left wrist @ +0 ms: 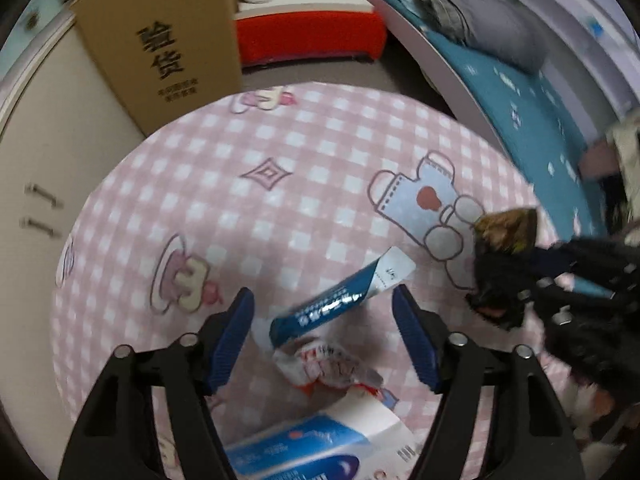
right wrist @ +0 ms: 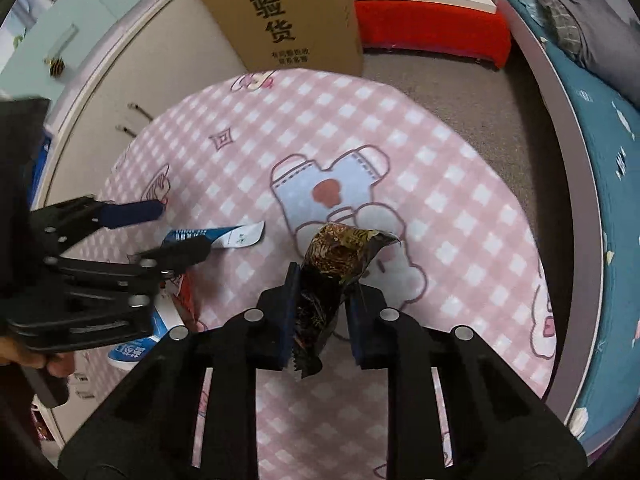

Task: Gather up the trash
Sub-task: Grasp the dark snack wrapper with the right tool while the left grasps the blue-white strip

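Dark wrapper (right wrist: 336,268) pinched in right tool (right wrist: 320,312); left tool (left wrist: 324,320) agape over blue sachet (left wrist: 340,300).

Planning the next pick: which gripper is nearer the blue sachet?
Left. The left gripper hangs open right over the blue sachet; the right gripper sits off to the side, shut on a dark wrapper.

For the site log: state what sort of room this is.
Probably a bedroom in a home. A bed with a blue patterned sheet and grey pillow runs along one side, cabinet doors along the other, and the table wears a pink checked cloth.
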The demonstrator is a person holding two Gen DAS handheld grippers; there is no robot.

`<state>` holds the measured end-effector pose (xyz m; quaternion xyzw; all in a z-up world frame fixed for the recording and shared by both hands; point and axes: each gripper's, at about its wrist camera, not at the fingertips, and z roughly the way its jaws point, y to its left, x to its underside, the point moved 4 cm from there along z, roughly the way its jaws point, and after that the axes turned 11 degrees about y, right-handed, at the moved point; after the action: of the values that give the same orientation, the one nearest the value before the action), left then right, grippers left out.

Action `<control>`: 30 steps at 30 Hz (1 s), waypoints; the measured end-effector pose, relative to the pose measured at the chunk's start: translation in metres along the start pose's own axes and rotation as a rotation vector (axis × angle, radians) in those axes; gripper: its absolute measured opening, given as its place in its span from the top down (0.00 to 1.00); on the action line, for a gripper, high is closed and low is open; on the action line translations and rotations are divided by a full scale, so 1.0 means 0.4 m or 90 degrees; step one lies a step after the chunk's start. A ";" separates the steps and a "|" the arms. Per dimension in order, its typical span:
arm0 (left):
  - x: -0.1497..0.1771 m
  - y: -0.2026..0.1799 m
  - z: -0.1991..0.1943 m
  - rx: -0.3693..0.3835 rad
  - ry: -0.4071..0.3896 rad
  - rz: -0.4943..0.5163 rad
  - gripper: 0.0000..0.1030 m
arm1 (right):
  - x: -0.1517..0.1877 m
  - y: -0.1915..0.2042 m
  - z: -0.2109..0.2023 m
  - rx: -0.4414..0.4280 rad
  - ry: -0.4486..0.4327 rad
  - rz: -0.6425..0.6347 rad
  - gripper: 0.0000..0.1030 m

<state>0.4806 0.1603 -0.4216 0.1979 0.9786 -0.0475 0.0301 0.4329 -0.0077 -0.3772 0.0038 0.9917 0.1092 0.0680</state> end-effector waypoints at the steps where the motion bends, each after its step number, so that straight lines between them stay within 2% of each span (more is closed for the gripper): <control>1: -0.006 -0.007 0.009 -0.008 0.005 0.012 0.44 | 0.003 -0.009 -0.005 -0.002 -0.002 0.002 0.79; 4: -0.023 -0.038 0.046 -0.020 0.028 0.039 0.53 | 0.004 -0.023 -0.013 -0.016 -0.006 0.012 0.79; 9: -0.017 -0.070 0.050 -0.056 0.037 0.083 0.58 | 0.007 -0.043 -0.025 -0.039 -0.012 0.020 0.79; 10: -0.019 -0.071 0.049 -0.054 0.039 0.077 0.70 | 0.008 -0.049 -0.025 -0.049 -0.011 0.023 0.79; 11: -0.020 -0.069 0.047 -0.054 0.039 0.070 0.88 | 0.009 -0.054 -0.026 -0.058 -0.011 0.023 0.79; 12: -0.018 -0.079 0.044 -0.062 0.043 0.056 0.92 | 0.011 -0.057 -0.026 -0.063 -0.011 0.023 0.79; 17: -0.044 -0.106 -0.022 -0.044 0.001 0.002 0.93 | 0.007 -0.079 -0.052 -0.099 -0.014 0.006 0.79; 21: -0.061 -0.169 -0.117 -0.024 -0.046 -0.056 0.93 | -0.005 -0.096 -0.093 -0.122 -0.015 -0.024 0.79; 26: -0.046 -0.278 -0.222 -0.008 -0.094 -0.096 0.93 | -0.011 -0.142 -0.186 -0.139 -0.026 -0.065 0.79; 30: -0.043 -0.381 -0.268 0.003 -0.117 -0.117 0.93 | -0.001 -0.209 -0.265 -0.131 -0.047 -0.086 0.79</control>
<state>0.4327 0.0250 -0.3015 0.1025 0.9856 -0.0702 0.1150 0.4193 -0.1123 -0.2930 -0.0662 0.9700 0.2056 0.1115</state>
